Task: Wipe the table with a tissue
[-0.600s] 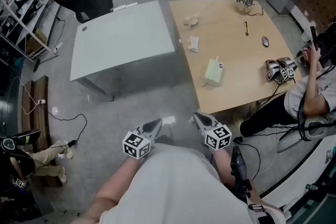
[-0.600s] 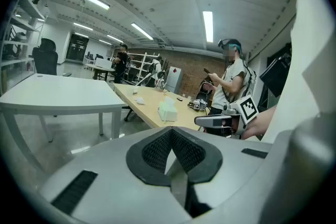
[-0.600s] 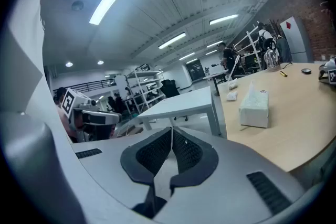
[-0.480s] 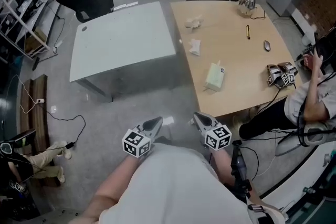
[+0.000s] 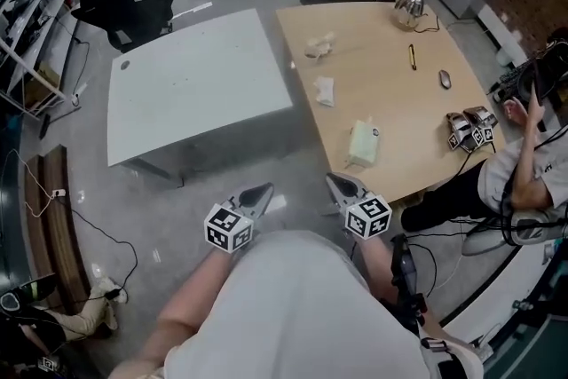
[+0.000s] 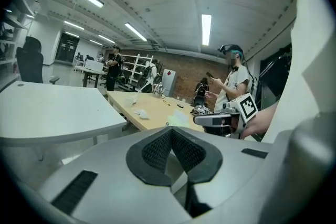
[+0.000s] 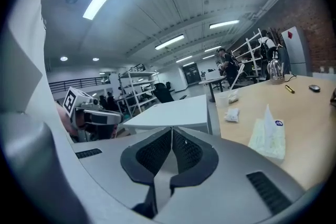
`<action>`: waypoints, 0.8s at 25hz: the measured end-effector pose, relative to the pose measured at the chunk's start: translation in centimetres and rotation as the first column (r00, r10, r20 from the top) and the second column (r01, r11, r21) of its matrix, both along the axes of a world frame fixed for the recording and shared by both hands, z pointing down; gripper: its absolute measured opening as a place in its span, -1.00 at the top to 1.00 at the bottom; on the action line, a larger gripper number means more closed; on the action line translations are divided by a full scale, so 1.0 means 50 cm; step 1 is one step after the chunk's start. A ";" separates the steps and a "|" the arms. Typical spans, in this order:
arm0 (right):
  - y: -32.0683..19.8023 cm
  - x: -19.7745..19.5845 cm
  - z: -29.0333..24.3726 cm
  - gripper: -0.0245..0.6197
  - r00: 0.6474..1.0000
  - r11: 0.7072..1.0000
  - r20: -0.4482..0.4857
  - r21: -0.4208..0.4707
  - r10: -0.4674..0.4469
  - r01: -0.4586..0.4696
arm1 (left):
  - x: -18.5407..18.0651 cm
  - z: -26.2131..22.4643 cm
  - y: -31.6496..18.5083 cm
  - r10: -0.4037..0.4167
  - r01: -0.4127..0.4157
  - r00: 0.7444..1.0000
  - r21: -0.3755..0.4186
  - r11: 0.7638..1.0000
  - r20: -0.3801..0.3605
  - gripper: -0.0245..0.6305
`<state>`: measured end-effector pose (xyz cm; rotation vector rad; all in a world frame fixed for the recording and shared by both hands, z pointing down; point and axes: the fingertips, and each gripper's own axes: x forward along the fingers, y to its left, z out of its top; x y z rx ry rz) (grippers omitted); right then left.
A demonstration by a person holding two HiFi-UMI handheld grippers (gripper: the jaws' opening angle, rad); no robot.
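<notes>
A pale green tissue pack point(image 5: 361, 144) lies near the front edge of the wooden table point(image 5: 399, 102), with one sheet sticking up point(image 7: 268, 136). Two crumpled tissues point(image 5: 325, 90) point(image 5: 319, 43) lie farther back on the same table. My left gripper point(image 5: 258, 193) and right gripper point(image 5: 341, 185) hang close to my body over the floor, short of the table's front edge. Both are shut, jaws pressed together, holding nothing. The left gripper view shows the right gripper point(image 6: 220, 120) beside it.
A white table point(image 5: 200, 84) stands left of the wooden one. On the wooden table lie a pen point(image 5: 413, 56), a mouse point(image 5: 445, 79), a glass jug point(image 5: 408, 3) and spare grippers point(image 5: 470, 127). A seated person point(image 5: 524, 160) is at its right. Chairs stand behind.
The head view has shifted: both tables sit nearer my grippers and lower left in the picture. Both grippers stay shut and side by side.
</notes>
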<state>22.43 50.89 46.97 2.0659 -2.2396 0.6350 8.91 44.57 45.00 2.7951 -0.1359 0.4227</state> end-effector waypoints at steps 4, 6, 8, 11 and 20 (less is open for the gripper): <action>-0.052 0.018 0.004 0.86 0.999 0.999 -0.020 -0.015 0.042 -0.042 | 0.015 0.000 -0.057 0.038 -0.038 0.999 0.004 0.999 -0.007 0.91; -0.070 0.025 0.006 0.86 0.998 0.998 -0.024 -0.023 0.064 -0.065 | 0.018 -0.002 -0.076 0.052 -0.052 0.999 0.004 0.999 -0.011 0.91; -0.088 0.027 0.006 0.86 0.997 0.997 -0.024 -0.032 0.074 -0.075 | 0.017 -0.004 -0.098 0.051 -0.051 0.999 0.002 0.999 -0.014 0.91; -0.113 0.024 0.009 0.86 0.998 0.997 -0.029 -0.047 0.060 -0.061 | 0.013 -0.005 -0.125 0.035 -0.035 0.999 -0.005 0.999 -0.024 0.91; -0.208 0.047 0.027 0.86 0.998 0.995 -0.041 -0.092 0.040 -0.044 | -0.010 0.026 -0.200 -0.022 0.022 1.000 -0.030 0.999 0.002 0.91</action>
